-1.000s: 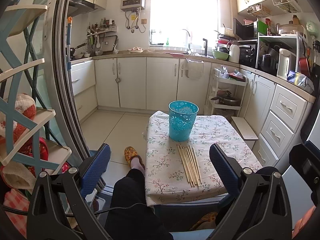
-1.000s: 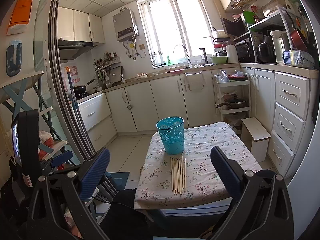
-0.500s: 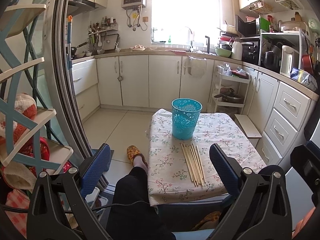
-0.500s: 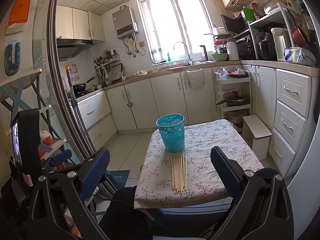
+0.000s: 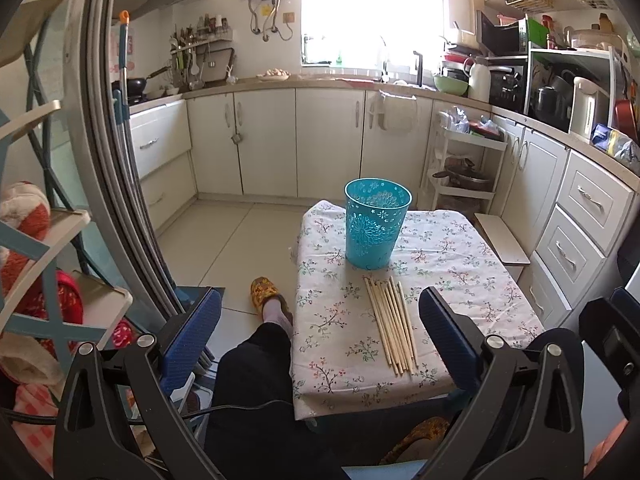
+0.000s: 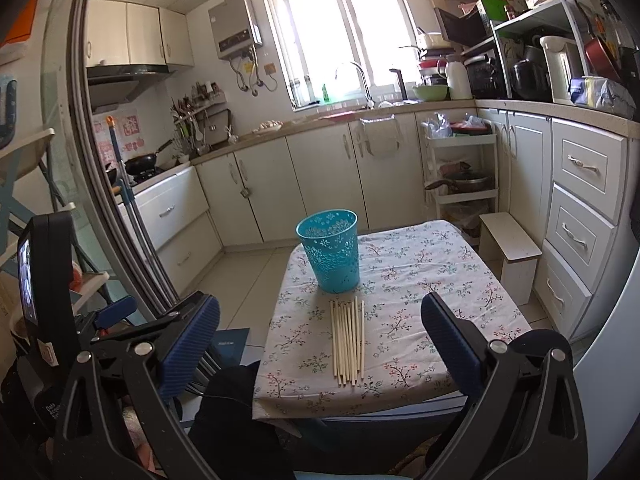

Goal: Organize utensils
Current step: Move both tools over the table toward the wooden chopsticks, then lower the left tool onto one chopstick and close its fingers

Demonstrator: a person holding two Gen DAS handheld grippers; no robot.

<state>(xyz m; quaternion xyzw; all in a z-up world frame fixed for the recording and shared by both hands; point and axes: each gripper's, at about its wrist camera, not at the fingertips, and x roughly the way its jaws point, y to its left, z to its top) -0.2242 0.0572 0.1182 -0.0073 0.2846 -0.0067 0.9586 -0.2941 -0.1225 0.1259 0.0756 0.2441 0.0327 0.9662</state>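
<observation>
Several wooden chopsticks [image 5: 392,324] [image 6: 349,340] lie side by side on a small table with a floral cloth [image 5: 460,272] [image 6: 420,280]. Just behind them stands an empty teal perforated cup [image 5: 376,228] [image 6: 330,250], upright. My left gripper [image 5: 320,336] hovers open in front of the table's near edge, nothing between its blue pads [image 5: 192,336]. My right gripper [image 6: 320,340] is likewise open and empty, held back from the chopsticks. In the right wrist view the left gripper's body with its small screen [image 6: 44,280] shows at the left.
A person's dark-trousered leg [image 5: 256,380] and yellow slipper [image 5: 266,294] lie left of the table. A white step stool [image 6: 510,256] and drawer cabinets [image 6: 580,208] stand to the right. A sliding door frame [image 5: 120,200] and a shelf rack [image 5: 44,248] are at left.
Both grippers have drifted slightly, so the table, cup and chopsticks sit a little differently in each view. Both stay open. Nothing on the table has moved.
</observation>
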